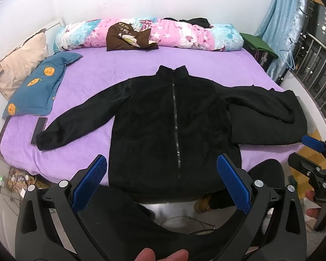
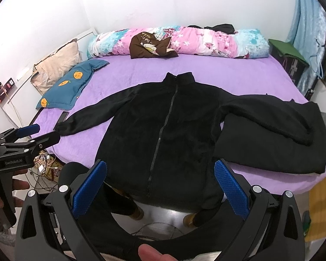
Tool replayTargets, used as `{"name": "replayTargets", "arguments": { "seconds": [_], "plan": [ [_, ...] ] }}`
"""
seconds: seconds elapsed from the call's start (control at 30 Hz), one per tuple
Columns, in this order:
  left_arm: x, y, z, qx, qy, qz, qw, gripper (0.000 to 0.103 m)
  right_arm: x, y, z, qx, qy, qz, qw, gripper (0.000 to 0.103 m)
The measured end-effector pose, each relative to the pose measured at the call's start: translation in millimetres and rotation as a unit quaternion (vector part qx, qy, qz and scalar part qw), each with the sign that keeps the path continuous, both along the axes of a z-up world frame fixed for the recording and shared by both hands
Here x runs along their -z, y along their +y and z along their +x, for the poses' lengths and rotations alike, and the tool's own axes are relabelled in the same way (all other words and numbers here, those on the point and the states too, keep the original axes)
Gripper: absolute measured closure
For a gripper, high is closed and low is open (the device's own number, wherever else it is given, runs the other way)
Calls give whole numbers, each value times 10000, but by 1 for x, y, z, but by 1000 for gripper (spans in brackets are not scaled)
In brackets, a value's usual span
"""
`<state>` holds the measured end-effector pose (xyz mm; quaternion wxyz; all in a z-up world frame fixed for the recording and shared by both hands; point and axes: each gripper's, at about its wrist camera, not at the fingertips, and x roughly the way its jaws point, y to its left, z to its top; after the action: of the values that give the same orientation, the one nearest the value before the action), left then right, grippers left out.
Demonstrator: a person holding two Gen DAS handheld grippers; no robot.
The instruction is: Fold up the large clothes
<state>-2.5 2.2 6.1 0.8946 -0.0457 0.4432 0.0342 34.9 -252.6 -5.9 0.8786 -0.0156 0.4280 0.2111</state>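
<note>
A black zip-up fleece jacket (image 1: 169,117) (image 2: 163,130) lies flat, front up, on the purple bed (image 1: 110,74) (image 2: 239,80). Its collar points to the far wall, both sleeves are spread out, and its hem hangs over the near edge. Another black garment (image 1: 269,124) (image 2: 273,139) lies under its right sleeve. My left gripper (image 1: 162,174) hovers open above the hem with nothing between its blue pads (image 1: 89,180). The right gripper (image 2: 160,178) is also open and empty, above the hem's right half. Each gripper shows at the edge of the other's view, the left gripper (image 2: 35,134) and the right gripper (image 1: 305,150).
A rolled floral quilt (image 1: 184,34) with a brown garment (image 1: 128,37) on it lies along the far wall. A blue pillow (image 1: 37,87) and a beige pillow (image 1: 19,65) sit at the left, a dark phone (image 1: 39,130) near the sleeve cuff. Cables (image 1: 17,178) clutter the floor.
</note>
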Motion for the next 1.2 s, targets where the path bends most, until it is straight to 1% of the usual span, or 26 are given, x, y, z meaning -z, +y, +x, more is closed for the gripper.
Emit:
{"name": "replayTargets", "arguments": {
  "seconds": [1.2],
  "plan": [
    [-4, 9, -6, -64, -62, -5, 10000, 6, 1, 1, -3, -35, -88, -22, 10000, 5]
  ]
}}
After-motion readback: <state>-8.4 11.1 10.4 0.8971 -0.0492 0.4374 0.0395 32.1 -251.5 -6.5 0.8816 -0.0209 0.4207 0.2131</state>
